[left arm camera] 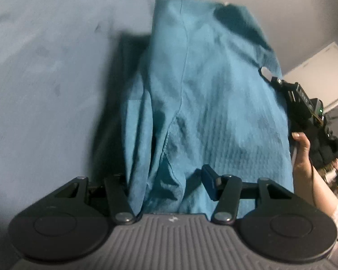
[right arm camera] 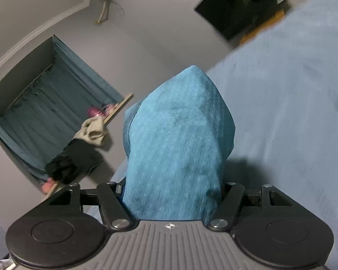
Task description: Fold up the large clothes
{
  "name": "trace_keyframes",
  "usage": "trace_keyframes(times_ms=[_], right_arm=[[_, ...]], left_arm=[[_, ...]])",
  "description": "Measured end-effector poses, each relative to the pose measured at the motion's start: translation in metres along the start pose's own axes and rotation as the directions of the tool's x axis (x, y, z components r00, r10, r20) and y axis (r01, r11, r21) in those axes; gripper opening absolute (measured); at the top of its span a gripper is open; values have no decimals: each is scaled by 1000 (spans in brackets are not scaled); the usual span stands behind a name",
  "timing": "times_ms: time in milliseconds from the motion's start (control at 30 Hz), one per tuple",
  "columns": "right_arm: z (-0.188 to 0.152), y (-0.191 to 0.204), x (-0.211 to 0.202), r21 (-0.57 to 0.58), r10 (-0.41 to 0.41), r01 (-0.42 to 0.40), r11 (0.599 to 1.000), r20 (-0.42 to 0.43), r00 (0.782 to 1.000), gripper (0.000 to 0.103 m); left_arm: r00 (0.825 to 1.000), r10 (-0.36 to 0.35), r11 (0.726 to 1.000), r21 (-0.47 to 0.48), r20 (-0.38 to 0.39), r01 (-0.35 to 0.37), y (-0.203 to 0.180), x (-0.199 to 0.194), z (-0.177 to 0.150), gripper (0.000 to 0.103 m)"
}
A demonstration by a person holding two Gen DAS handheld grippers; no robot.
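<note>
Left wrist: left tool [left arm camera: 169,186] grips teal cloth [left arm camera: 202,90] above the bed [left arm camera: 45,67]; right tool [right arm camera: 171,193] grips cloth too.

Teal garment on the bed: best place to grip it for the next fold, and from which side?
Grip the teal garment along one hemmed edge, near a corner, one gripper per corner. Come in low from the near side, jaws straddling the edge. The cloth is bunched and draped over both the left gripper and right gripper, so its middle gives only loose layers; the seam marks a firmer line. The bed lies flat beneath.
</note>
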State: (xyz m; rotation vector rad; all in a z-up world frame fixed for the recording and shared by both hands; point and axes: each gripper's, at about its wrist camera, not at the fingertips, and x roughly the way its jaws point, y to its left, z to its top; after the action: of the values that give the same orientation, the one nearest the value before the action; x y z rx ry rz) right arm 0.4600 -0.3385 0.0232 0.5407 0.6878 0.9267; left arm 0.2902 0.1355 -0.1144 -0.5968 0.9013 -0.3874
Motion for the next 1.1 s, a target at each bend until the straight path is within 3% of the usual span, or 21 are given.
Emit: trace_keyframes(times_ms=[100,167,200,267,333,367,467,567,633,700,767,867,933,967,1033,1100], right_arm=[[48,-8,-11,-50,-39,42,998,52,998,68],[76,-18,-16,-65,-97,101,993,57,994,78],[85,-29,-14,-51,-159,161,986,50,986,83],[95,-49,-4,11,-316,316,949,13,949,93],[93,-69,-1,14,-477,477,879,-28,879,95],[90,-73,-9,-2,-494,494,869,-4,869,94],[75,-60,-29,44,-484,482,875,85,871,94],[41,-32,-63,-24,-530,542,840,171,830,94],[14,1,-62,-109,-571,594,797,186,800,94],[-10,28,-72,-217,-595,629,746,205,777,91],[-31,56,-66,-297,-595,638,710,233,770,79],[-59,83,-54,-367,-563,619,694,258,785,57],[-73,97,-34,-432,-561,601,672,232,794,49],[-75,104,-21,-467,-568,592,657,210,796,38],[-87,109,-14,-537,-602,604,589,206,771,36],[-97,100,-10,-556,-642,623,551,195,742,35]], left_arm=[[998,34,998,52,58,-37,-19,26,16,53],[995,62,996,61,74,-66,-23,44,18,53],[995,66,996,57,75,-71,-20,50,17,53],[997,57,997,53,57,-60,-18,64,9,53],[998,21,997,72,51,-24,-14,68,9,53],[999,14,998,66,51,-18,-12,68,10,53],[999,10,998,54,39,-12,1,66,17,53],[999,-12,1000,27,32,11,5,69,17,53],[999,-15,999,30,31,14,-6,68,14,53],[999,-26,1000,10,20,26,-5,66,14,51],[1000,-25,1000,15,14,25,-7,66,15,49],[1000,-13,998,59,11,12,-17,61,11,47],[1000,-10,995,98,0,10,-25,60,6,47],[1000,1,993,122,-3,-1,-29,60,3,47],[1000,21,990,137,-21,-18,-30,61,-2,47],[999,35,993,114,-36,-31,-24,65,-3,47]])
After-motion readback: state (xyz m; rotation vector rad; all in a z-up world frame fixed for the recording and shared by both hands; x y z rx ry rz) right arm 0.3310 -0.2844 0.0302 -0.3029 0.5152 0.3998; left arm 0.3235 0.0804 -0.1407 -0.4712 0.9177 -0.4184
